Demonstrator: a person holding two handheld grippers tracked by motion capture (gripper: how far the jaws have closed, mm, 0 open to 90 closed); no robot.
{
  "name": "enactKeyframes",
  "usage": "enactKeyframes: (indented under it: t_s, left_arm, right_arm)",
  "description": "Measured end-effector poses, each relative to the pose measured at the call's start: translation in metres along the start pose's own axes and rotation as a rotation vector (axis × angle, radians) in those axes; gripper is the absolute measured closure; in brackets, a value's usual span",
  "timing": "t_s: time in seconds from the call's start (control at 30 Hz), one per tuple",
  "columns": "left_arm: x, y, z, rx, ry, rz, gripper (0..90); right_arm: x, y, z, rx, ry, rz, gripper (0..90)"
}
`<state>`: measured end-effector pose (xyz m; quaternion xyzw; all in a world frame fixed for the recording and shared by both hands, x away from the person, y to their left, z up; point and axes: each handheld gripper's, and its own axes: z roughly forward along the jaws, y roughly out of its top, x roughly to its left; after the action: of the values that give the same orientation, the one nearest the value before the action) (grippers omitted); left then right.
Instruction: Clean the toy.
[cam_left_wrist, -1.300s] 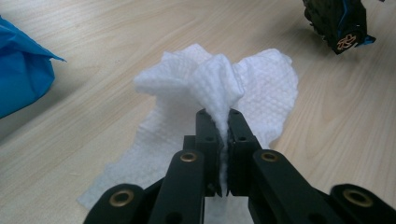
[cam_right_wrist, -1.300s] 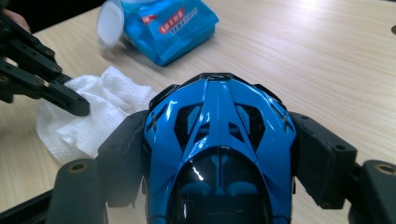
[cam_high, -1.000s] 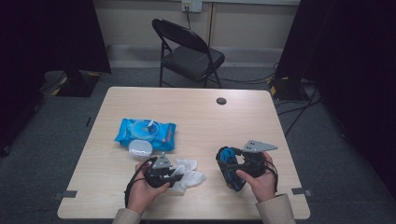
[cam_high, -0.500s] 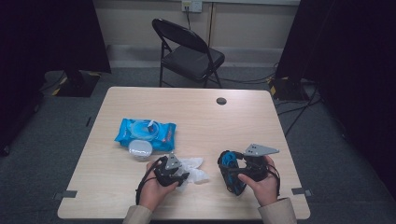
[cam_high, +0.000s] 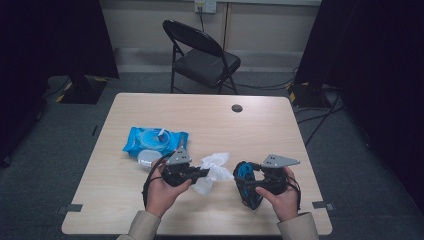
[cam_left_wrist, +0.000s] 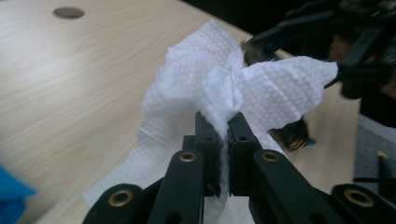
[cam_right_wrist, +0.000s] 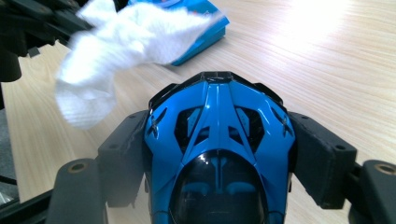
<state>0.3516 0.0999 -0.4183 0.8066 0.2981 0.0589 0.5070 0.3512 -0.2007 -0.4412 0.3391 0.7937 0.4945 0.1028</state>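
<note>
Now your left gripper (cam_left_wrist: 223, 128) has just closed, pinching the wipe (cam_left_wrist: 243, 88) off the surface (cam_high: 210, 120); your right gripper (cam_right_wrist: 219, 140) clamps the blue helmet (cam_right_wrist: 218, 149), ready for wiping.

A white wipe (cam_left_wrist: 243, 93) with a fine dotted texture. A bright blue toy car (cam_right_wrist: 219, 154) with black panels. A blue wipes packet (cam_high: 155, 141), left of centre. Pale wood-grain table (cam_high: 280, 125); black folding chair (cam_high: 202, 55).
</note>
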Motion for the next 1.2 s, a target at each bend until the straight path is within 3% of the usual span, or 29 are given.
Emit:
enactKeyframes:
  t_s: [0.17,0.33,0.57,0.7,1.03,1.2]
  left_arm:
    - [-0.012,0.01,0.01,-0.027,-0.044,0.013,85.7]
    - [-0.021,0.017,0.024,-0.021,-0.071,0.03,85.3]
    - [-0.03,0.029,0.037,0.013,-0.044,0.08,84.6]
    - [-0.029,0.035,0.04,0.017,-0.025,0.095,84.4]
    - [-0.025,0.044,0.049,0.039,-0.032,0.09,84.3]
    - [-0.023,0.049,0.052,0.016,-0.03,0.091,84.6]
  right_arm:
    - [0.003,0.002,0.001,0.0,0.006,-0.008,26.6]
    - [0.007,0.004,0.002,-0.004,0.016,-0.021,26.7]
    - [0.015,0.007,0.006,0.005,0.031,-0.048,26.6]
    - [0.017,0.007,0.006,0.006,0.031,-0.055,26.6]
    - [0.015,0.006,0.007,0.015,0.016,-0.06,26.6]
    - [0.014,0.007,0.005,0.012,0.029,-0.064,26.6]
